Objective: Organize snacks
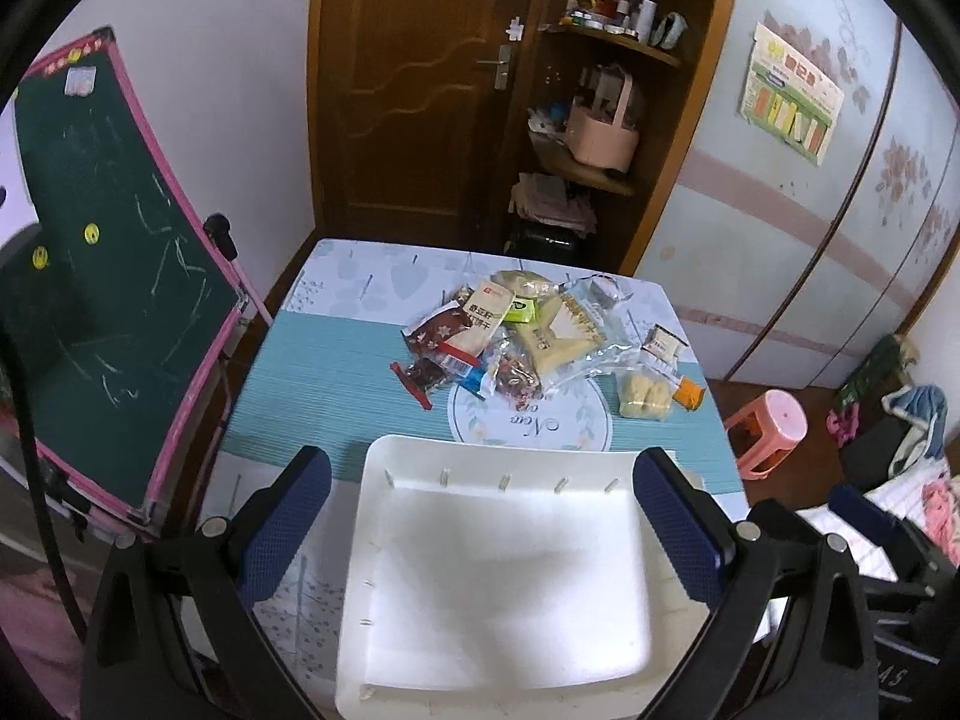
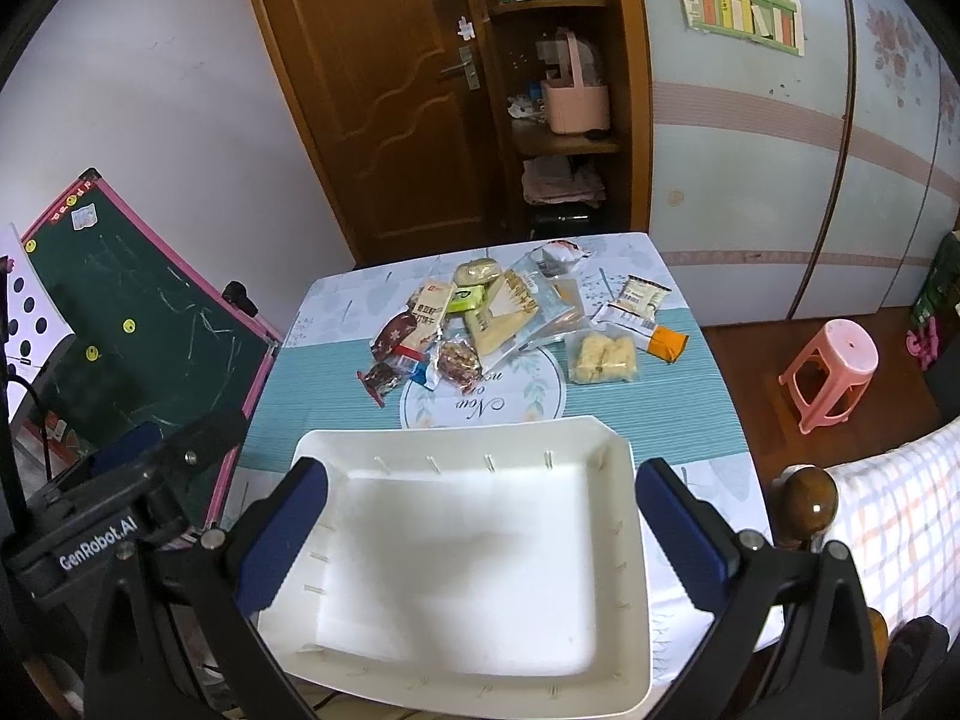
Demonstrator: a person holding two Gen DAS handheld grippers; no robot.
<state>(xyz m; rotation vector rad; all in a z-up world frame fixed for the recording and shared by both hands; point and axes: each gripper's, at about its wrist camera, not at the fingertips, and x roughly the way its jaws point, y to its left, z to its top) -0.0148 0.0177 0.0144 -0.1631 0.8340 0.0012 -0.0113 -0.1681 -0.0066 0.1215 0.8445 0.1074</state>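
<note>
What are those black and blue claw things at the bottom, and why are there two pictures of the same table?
Those are two grabbing tools that a person holds, one in each hand. Each tool has two fingers with blue pads and a small camera looking out between them. One picture comes from the left gripper, the other from the right gripper, so you see the same table from two slightly different spots. In the right one you can even spot the other tool at the lower left.

Both grippers are open and hold nothing. Below them sits an empty white tray on the table. Farther back lies a pile of snack packets, with a clear bag of yellow puffs beside it. The job is to tidy the snacks, probably into the tray.
</note>
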